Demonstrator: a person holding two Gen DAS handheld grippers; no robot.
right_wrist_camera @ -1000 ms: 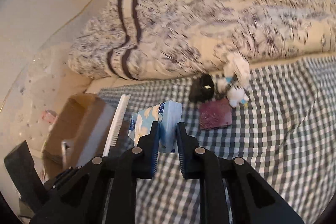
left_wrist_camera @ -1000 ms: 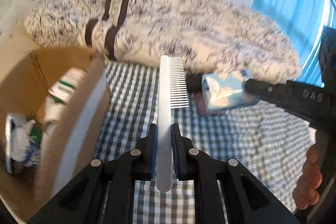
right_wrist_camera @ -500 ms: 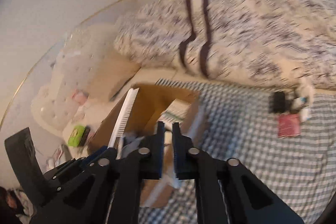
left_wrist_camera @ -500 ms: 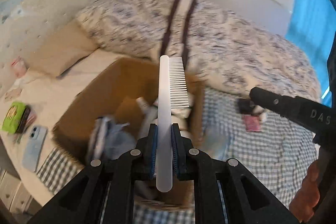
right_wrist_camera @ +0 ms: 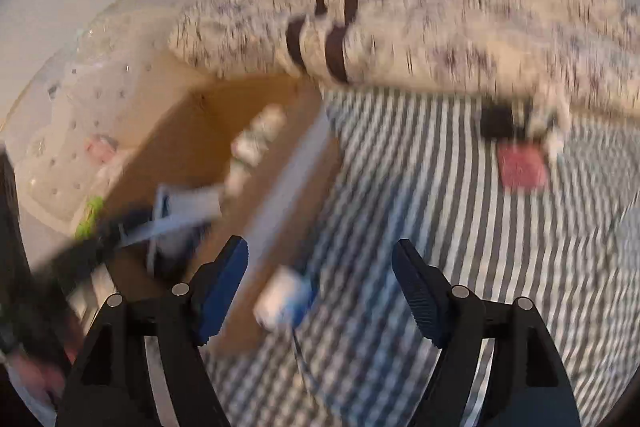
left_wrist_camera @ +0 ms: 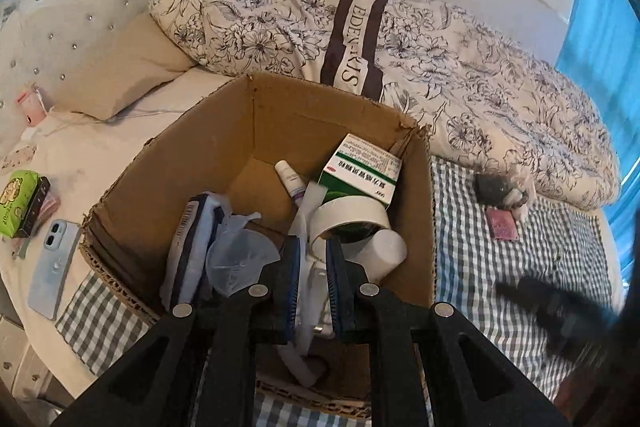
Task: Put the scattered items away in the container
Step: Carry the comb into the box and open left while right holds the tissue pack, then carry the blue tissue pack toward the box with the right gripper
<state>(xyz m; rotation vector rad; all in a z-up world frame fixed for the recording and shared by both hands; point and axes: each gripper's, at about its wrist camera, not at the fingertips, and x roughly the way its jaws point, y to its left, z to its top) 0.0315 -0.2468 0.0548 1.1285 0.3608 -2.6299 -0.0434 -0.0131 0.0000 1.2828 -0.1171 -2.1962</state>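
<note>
The right wrist view is heavily motion-blurred. The right hand-held gripper has its fingers spread wide above the bed beside the cardboard box. The left hand-held gripper hangs over the box, fingers slightly apart; the white comb lies in the box between them, partly hidden.

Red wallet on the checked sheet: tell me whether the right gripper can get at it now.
Probably yes. The right gripper is open, and only bare checked sheet shows between it and the red wallet; blurred view.
</note>
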